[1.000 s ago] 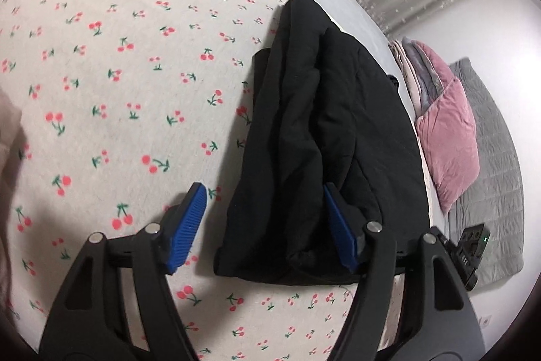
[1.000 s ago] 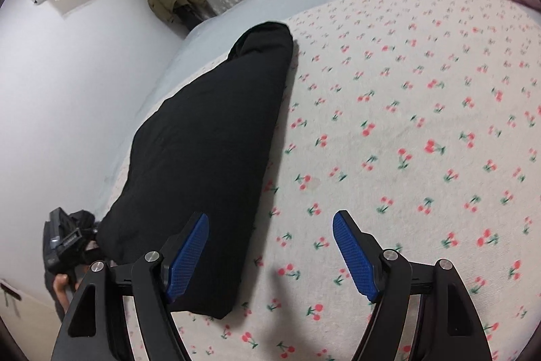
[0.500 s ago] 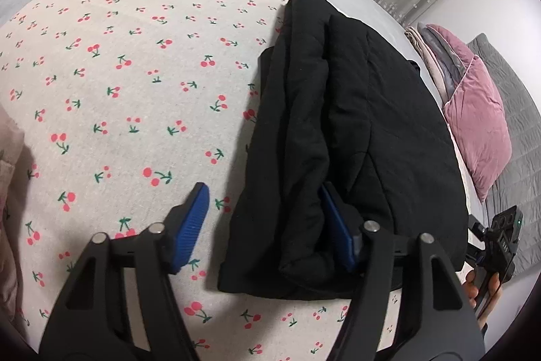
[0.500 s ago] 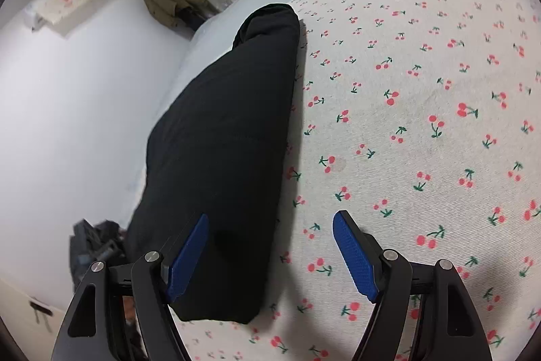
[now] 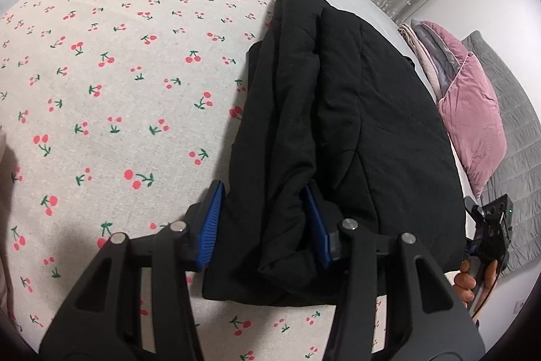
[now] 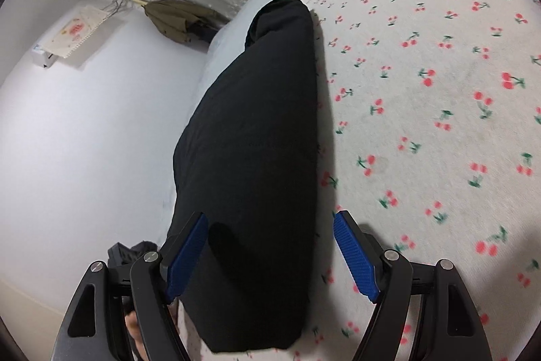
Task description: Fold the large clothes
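Lying folded on the cherry-print sheet (image 5: 111, 97), the black garment (image 5: 355, 131) runs lengthwise away from both grippers.

Left gripper (image 5: 265, 222): jaws closing about halfway around a thick fold at the garment's near end; whether the pads press yet is unclear. Right gripper (image 6: 268, 254): jaws wide apart, straddling the near end of the garment (image 6: 257, 158), its pads clear of the cloth.

Black garment (image 5: 355, 124) matt quilted cloth, bedsheet (image 5: 118, 90) woven cotton w/ cherry print, pillow (image 5: 473, 120) pink velvety sheen, gripper pads (image 6: 355, 259) ribbed blue rubber.
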`<state>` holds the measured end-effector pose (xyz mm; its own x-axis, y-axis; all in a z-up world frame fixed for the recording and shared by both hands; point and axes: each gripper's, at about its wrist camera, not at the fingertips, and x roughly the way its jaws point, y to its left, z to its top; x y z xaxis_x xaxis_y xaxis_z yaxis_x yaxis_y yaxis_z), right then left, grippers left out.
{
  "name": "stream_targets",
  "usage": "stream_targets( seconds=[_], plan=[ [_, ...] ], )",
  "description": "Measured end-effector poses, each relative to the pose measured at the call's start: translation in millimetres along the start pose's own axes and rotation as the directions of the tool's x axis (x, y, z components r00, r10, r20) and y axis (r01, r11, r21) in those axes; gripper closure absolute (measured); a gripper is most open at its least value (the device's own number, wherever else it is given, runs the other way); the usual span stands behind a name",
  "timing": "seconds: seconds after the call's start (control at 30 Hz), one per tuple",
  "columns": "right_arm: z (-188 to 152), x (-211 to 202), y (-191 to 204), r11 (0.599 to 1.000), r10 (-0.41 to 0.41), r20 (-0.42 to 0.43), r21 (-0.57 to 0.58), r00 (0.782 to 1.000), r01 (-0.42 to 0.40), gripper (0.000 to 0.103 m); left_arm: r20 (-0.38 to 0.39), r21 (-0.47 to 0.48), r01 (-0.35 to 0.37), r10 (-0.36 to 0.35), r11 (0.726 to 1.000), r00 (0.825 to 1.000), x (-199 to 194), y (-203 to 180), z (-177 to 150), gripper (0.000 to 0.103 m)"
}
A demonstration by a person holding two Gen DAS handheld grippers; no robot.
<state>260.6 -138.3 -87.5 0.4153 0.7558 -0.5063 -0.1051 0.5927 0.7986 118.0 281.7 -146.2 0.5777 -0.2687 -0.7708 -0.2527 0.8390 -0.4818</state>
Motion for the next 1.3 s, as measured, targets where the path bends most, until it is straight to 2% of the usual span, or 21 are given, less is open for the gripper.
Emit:
stream_targets(
  seconds=[0.13,0.2,0.27,0.33,0.53,0.7,0.87,1.03,1.13,1.3],
  plan=[
    [3,16,-3,0.999,0.026,-0.016,0.039,1.000,-0.025,0.020,0.000,-0.015,0.013,-0.013,1.000,1.000,1,2,0,0.054],
    [5,20,-4,0.998,0.037,-0.010,0.046,0.999,-0.036,0.020,0.003,-0.018,0.018,-0.018,1.000,1.000,1,2,0,0.056],
    [6,22,-3,0.997,0.051,-0.010,0.055,0.999,-0.050,0.020,0.006,-0.018,0.029,-0.029,0.999,1.000,1,0,-1,0.064],
    [7,27,-1,0.996,0.065,-0.015,0.058,0.998,-0.064,0.019,0.015,-0.005,0.016,-0.016,1.000,1.000,1,-4,-1,0.065],
    [5,34,1,0.998,0.053,-0.001,0.043,0.999,-0.053,0.015,0.014,-0.012,0.037,-0.037,0.999,0.999,4,-3,1,0.064],
    [1,39,8,1.000,0.014,0.012,-0.008,1.000,-0.014,0.012,0.018,-0.052,0.064,-0.064,0.997,0.998,7,2,2,0.063],
    [2,42,7,1.000,0.019,-0.007,-0.016,1.000,-0.019,0.012,0.006,-0.102,0.108,-0.108,0.989,0.994,13,8,4,0.060],
    [0,43,9,0.999,-0.005,0.003,-0.038,1.000,0.005,0.014,0.028,-0.081,0.075,-0.073,0.994,0.997,11,0,2,0.067],
    [0,42,9,0.999,-0.006,-0.002,-0.042,1.000,0.006,0.019,0.038,-0.048,0.034,-0.032,0.998,0.999,10,-9,3,0.072],
    [-4,42,20,0.991,-0.066,0.012,-0.117,0.998,0.067,0.031,0.072,0.024,-0.052,0.050,0.998,0.996,8,-25,1,0.077]
  ],
)
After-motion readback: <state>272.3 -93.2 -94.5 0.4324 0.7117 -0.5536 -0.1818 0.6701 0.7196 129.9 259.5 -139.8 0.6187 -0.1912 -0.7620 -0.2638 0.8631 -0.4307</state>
